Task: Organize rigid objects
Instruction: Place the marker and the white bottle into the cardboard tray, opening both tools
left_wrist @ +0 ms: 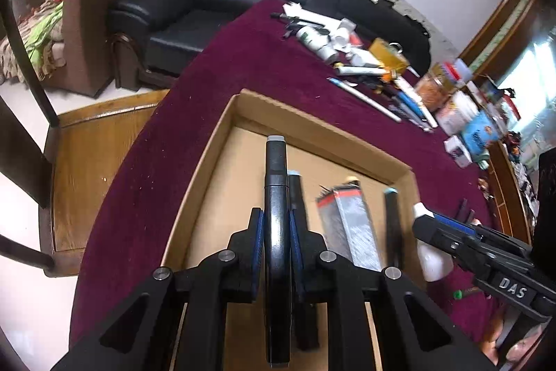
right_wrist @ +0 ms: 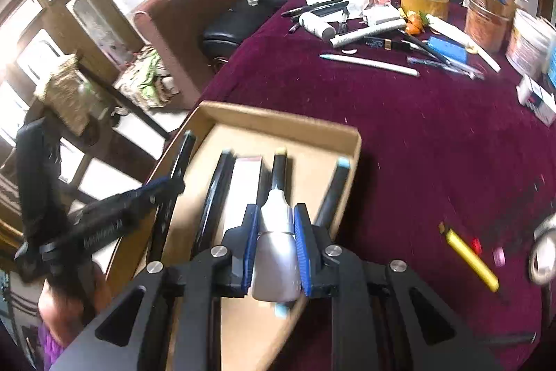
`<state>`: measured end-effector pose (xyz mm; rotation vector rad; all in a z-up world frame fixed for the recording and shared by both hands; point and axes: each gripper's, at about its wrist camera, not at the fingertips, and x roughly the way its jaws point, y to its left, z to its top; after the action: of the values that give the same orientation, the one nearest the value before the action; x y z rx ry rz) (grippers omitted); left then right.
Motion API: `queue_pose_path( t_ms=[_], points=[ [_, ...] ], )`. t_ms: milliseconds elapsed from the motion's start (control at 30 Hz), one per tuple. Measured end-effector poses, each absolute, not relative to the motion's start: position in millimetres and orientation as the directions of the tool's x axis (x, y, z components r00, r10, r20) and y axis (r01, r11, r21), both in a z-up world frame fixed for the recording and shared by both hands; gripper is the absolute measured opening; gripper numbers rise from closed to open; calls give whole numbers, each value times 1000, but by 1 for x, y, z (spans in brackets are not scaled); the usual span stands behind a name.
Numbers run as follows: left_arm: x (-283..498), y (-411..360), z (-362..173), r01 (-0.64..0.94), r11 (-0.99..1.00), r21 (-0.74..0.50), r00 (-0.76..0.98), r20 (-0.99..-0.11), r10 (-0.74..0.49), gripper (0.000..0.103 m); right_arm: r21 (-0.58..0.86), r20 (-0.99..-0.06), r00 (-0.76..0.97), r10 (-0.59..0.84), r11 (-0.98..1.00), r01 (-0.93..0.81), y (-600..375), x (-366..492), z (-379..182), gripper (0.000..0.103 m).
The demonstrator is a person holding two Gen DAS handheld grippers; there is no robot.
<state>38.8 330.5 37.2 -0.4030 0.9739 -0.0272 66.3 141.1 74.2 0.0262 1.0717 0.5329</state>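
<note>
- Nearest the left wrist lens, the left hand-held gripper (left_wrist: 276, 232) was seen closed narrowly on a black marker (left_wrist: 276, 197), whose pale cap pointed far over the cardboard tray (left_wrist: 243, 99).
- Nearest the right wrist lens, the right hand-held gripper (right_wrist: 277, 232) was clamped on a small white bottle (right_wrist: 276, 252), held above the near right part of the tray (right_wrist: 278, 113).
- The step in hand was judged to be the laying of both held things into the tray, beside a grey box (left_wrist: 351, 225) and further dark markers already lying there.
- The black marker would best be lowered parallel to its neighbours, into the bare strip at the tray's left, and released only once it rested flat.
- The white bottle would best be set down clear of the tray's right wall, since it was judged likely to roll if dropped.
- A yellow utility knife (right_wrist: 469, 259) lying near on the maroon counter (right_wrist: 399, 127) was shown only by the right wrist view.
- The far heap of pens and tubes (left_wrist: 365, 58), not yet sorted, was shown by both views, though a tape roll (right_wrist: 424, 0) was made out plainly only from the right.
- The bare left strip of the tray floor was shown clearly only by the left wrist view.
</note>
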Motion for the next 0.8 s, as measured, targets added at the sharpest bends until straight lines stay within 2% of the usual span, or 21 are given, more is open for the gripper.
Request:
queue_pose_path(
  t_ms=[233, 567, 667, 767, 800],
  points=[
    [49, 330, 24, -159, 928, -337, 542, -815, -203, 15, 239, -866, 338, 370, 898, -370, 163, 91, 44, 20],
    [50, 333, 25, -177, 922, -343, 554, -809, -195, 17, 216, -873, 348, 342, 910, -353, 160, 97, 36, 20],
    [49, 333, 27, -170, 912, -374, 559, -798, -223, 27, 218, -873, 347, 342, 911, -350, 160, 96, 36, 20],
    [46, 327, 35, -149, 917, -371, 572, -788, -226, 46, 214, -873, 351, 338, 913, -347, 160, 97, 36, 20],
    [44, 325, 38, -147, 921, -361, 576, -788, -217, 62, 212, -873, 352, 337, 914, -347, 160, 97, 36, 20]
  ],
)
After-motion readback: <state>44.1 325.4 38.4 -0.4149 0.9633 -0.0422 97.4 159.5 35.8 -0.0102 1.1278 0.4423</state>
